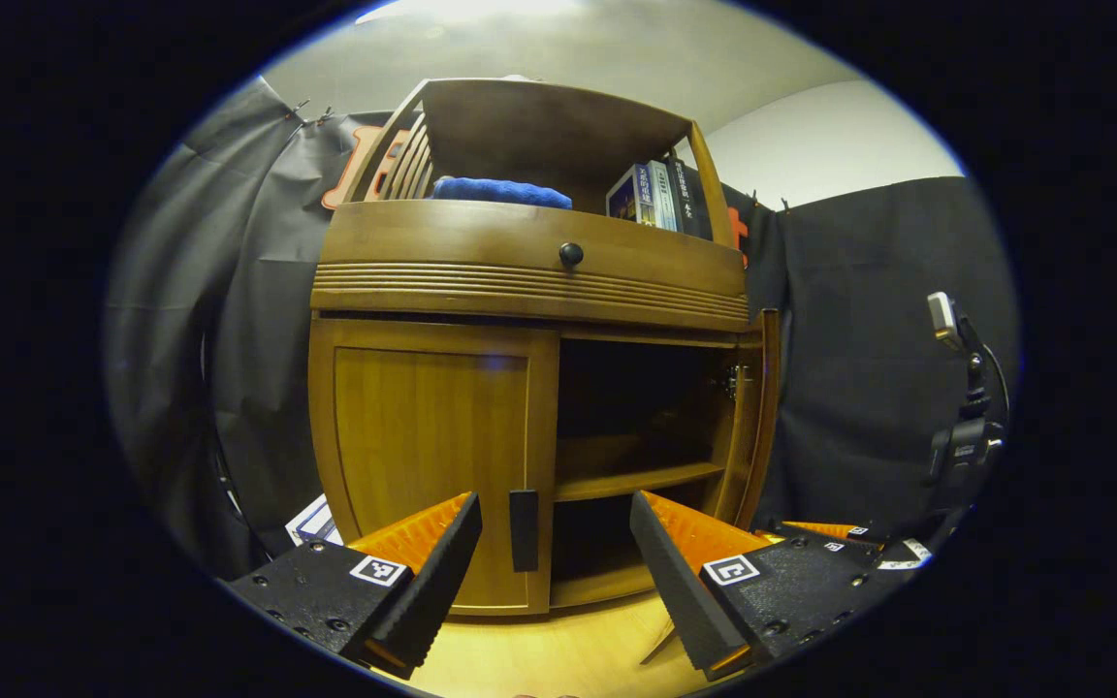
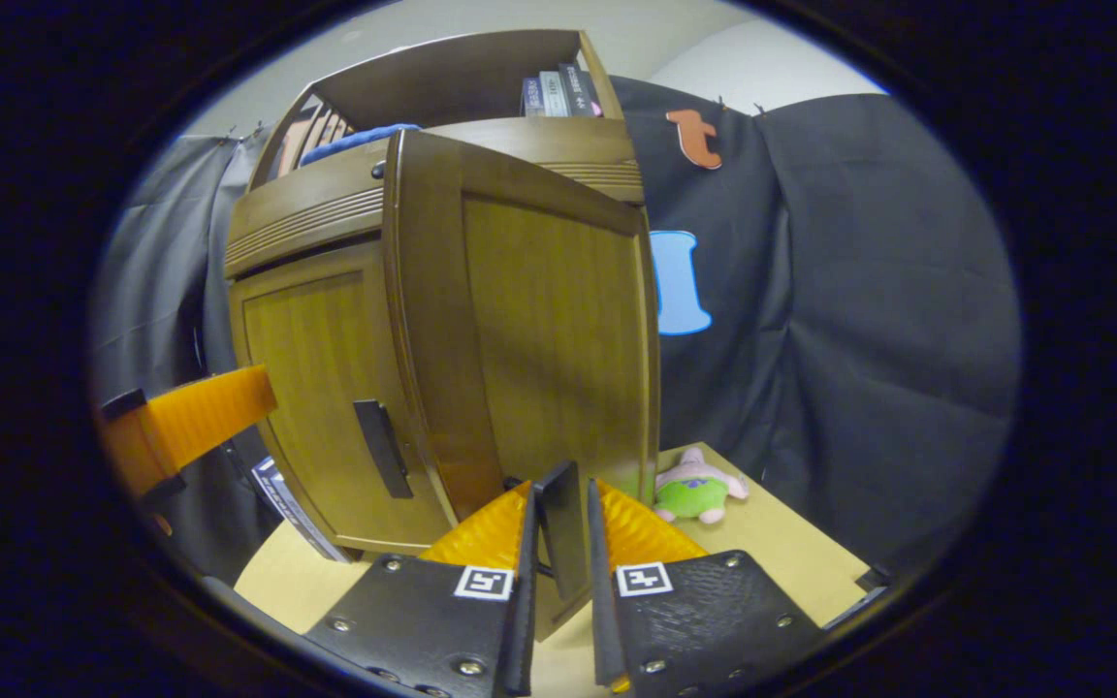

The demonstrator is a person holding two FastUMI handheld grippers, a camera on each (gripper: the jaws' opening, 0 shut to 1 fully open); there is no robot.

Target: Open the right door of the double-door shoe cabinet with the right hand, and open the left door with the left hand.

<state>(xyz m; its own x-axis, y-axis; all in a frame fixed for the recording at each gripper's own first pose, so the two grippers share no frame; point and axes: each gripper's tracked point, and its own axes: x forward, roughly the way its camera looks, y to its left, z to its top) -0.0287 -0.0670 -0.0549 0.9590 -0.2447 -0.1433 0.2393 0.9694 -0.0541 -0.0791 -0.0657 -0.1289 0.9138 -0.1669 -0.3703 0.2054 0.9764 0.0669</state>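
Left gripper (image 1: 556, 543) hovering wide open, straddling the upright left door handle (image 1: 523, 529) dead ahead, left door (image 1: 432, 456) remaining closed. Right gripper (image 2: 558, 543) clamping the right door handle (image 2: 563, 528), holding the right door (image 2: 549, 339) swung open.

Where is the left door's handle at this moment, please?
In the left gripper view, the left door's handle sits low on the closed left door, at its inner edge, between the open left gripper fingers, untouched.
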